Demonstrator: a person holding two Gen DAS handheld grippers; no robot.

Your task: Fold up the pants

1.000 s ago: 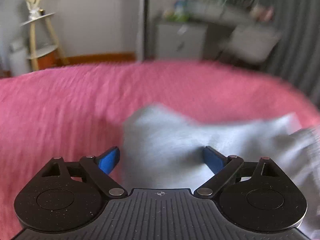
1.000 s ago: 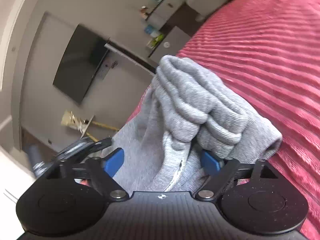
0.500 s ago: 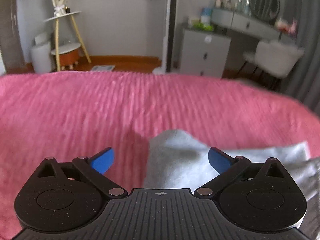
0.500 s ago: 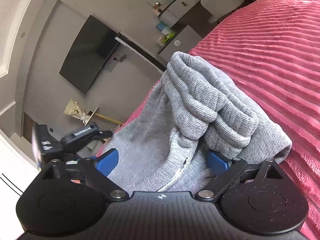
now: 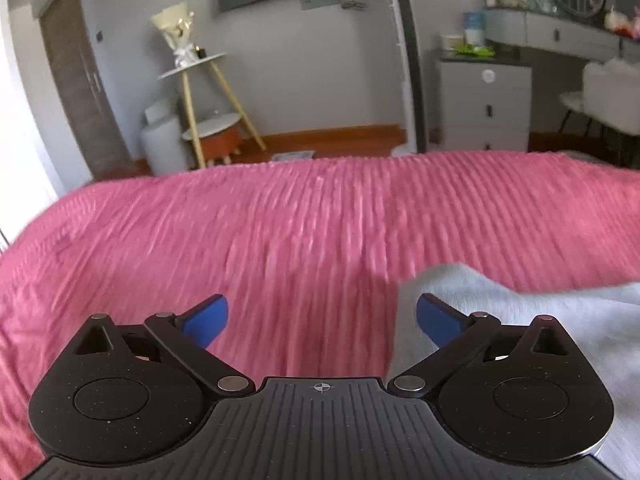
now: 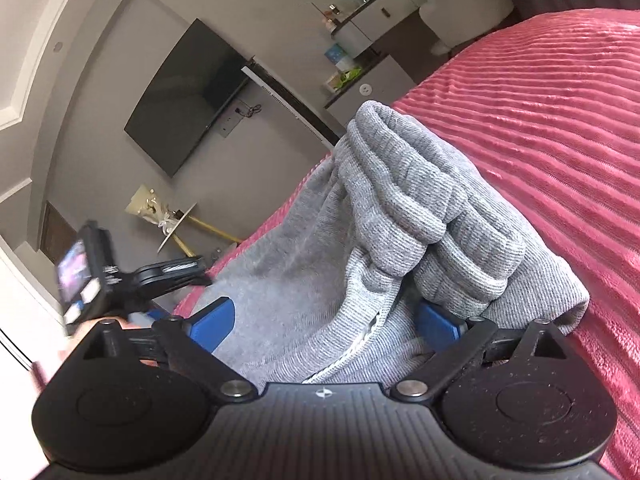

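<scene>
The grey pants (image 6: 400, 216) lie folded on the pink bedspread (image 6: 552, 120), with the ribbed cuffs bunched on top. My right gripper (image 6: 324, 326) is open, its blue fingers spread on either side of the cloth at the near edge. In the left wrist view my left gripper (image 5: 322, 320) is open and empty over the bare pink bedspread (image 5: 280, 232); a corner of the pants (image 5: 520, 320) lies at its right finger. The left gripper (image 6: 120, 276) also shows at the far left of the right wrist view.
Beyond the bed's far edge stand a wooden tripod side table (image 5: 200, 92), a white bin (image 5: 164, 144), a grey drawer unit (image 5: 484, 108) and a dressing table with a chair (image 5: 608, 92). A TV (image 6: 188, 96) hangs on the wall.
My left gripper has drawn back to the left off the pants; the cloth that lay between its fingers is now only at its right. The right gripper has stayed open on the cloth.
</scene>
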